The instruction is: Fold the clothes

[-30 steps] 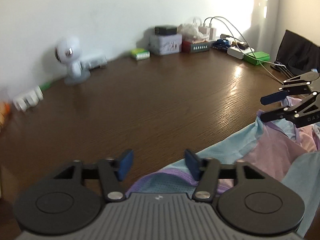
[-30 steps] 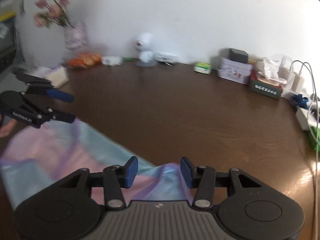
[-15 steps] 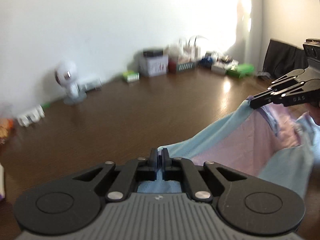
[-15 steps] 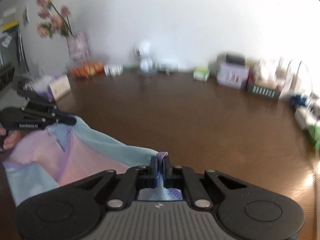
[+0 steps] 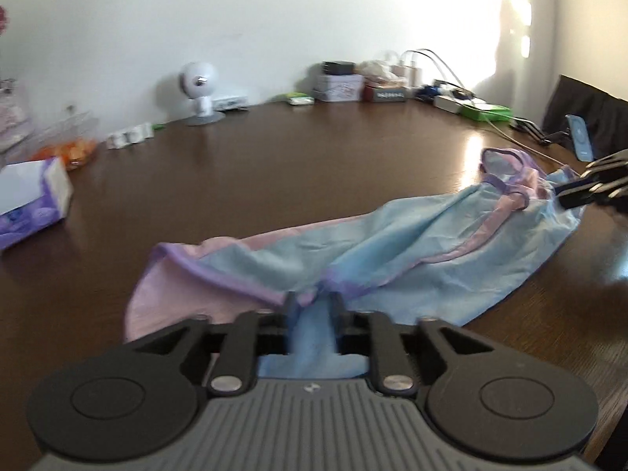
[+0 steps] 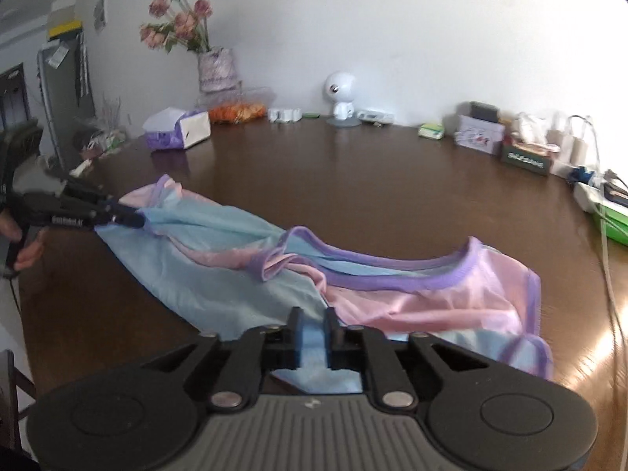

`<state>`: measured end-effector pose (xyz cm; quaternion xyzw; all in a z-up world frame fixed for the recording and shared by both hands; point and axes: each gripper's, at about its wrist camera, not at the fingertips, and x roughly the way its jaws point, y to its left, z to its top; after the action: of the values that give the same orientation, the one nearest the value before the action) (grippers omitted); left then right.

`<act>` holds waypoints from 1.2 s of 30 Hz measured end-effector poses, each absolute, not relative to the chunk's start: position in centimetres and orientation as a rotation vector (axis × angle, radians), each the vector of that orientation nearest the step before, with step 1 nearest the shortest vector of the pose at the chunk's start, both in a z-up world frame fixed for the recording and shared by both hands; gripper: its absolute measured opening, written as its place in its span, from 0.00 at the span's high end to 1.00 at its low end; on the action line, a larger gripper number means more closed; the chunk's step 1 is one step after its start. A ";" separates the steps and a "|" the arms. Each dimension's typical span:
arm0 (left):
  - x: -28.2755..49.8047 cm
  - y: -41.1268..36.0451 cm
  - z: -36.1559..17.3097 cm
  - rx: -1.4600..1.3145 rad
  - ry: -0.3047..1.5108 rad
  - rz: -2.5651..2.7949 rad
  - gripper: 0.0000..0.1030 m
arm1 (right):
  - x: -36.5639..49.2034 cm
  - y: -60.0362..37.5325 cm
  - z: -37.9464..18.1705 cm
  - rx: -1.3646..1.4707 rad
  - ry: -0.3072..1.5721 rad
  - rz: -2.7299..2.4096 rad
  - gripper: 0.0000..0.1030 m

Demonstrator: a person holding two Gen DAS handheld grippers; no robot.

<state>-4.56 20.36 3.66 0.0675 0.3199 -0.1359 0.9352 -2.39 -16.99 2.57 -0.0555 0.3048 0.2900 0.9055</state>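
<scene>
Both grippers — left gripper (image 5: 312,306), right gripper (image 6: 312,324) — have just eased their fingers apart, releasing the shirt (image 5: 392,251), which now lies stretched across the bench (image 5: 314,165) — ready for folding.

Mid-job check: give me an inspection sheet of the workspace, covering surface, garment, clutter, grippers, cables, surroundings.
Surface: dark wooden table, glare at the right edge.
Job's things: blue, pink and purple garment stretched in a loose, wrinkled band.
Clutter: tissue box, white figurine, flower vase, small boxes along the wall.
Grippers: left gripper and right gripper have just been opening, jaws slightly parted, cloth between them.
Cables: white cable along the right edge.
Surroundings: white wall.
</scene>
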 end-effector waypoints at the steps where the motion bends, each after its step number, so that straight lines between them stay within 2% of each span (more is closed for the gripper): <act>1: -4.7 20.8 4.0 0.125 0.644 -0.251 0.61 | -2.8 -17.9 3.3 -0.092 0.604 0.587 0.73; 2: -4.5 21.3 4.2 0.109 0.639 -0.222 0.51 | -3.1 -18.9 4.1 -0.068 0.581 0.561 0.65; 4: -4.2 22.1 4.8 0.077 0.627 -0.164 0.39 | -2.4 -21.0 5.5 -0.040 0.565 0.481 0.60; 5: -3.9 22.5 5.1 0.064 0.623 -0.134 0.29 | -1.4 -21.7 5.7 -0.036 0.573 0.438 0.59; 7: -2.3 22.6 5.0 0.056 0.658 -0.075 0.19 | 1.1 -22.4 5.5 -0.041 0.612 0.356 0.59; 11: 0.3 22.1 4.5 0.039 0.733 -0.056 0.19 | 5.6 -21.9 4.5 -0.021 0.668 0.330 0.58; 13: 0.9 21.6 4.1 0.050 0.740 -0.069 0.19 | 7.6 -21.6 3.9 0.000 0.695 0.304 0.55; 16: 1.6 20.8 3.1 0.072 0.771 -0.079 0.19 | 9.8 -20.7 2.3 -0.038 0.773 0.255 0.58; 18: 1.9 20.6 2.7 0.063 0.791 -0.076 0.19 | 10.1 -20.3 1.7 -0.078 0.778 0.234 0.76; 19: 2.1 20.7 2.6 0.051 0.800 -0.074 0.19 | 10.1 -20.2 1.6 -0.087 0.776 0.232 0.97; 20: 2.3 20.8 2.5 0.039 0.810 -0.073 0.18 | 10.0 -20.4 1.6 -0.064 0.776 0.237 0.99; 26: 3.2 21.2 2.4 0.003 0.841 -0.024 0.17 | 1.7 -22.9 6.8 -0.023 0.470 0.218 0.99; 29: 3.6 21.5 2.4 -0.014 0.848 0.000 0.17 | -4.4 -24.0 6.0 -0.003 0.375 0.268 0.98; 33: 4.8 22.6 2.8 -0.086 0.854 0.021 0.20 | -8.0 -24.3 1.8 -0.039 0.502 0.212 0.98; 34: 5.1 23.1 2.8 -0.117 0.855 0.019 0.24 | -8.1 -24.6 1.0 -0.023 0.540 0.196 0.98; 36: 5.6 23.7 3.1 -0.162 0.855 0.010 0.39 | -8.4 -25.1 0.5 0.003 0.563 0.180 0.97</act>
<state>5.56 23.70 3.09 -0.0786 0.4143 0.0046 0.9067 -8.42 -25.11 0.50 0.0015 0.2777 0.0886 0.9566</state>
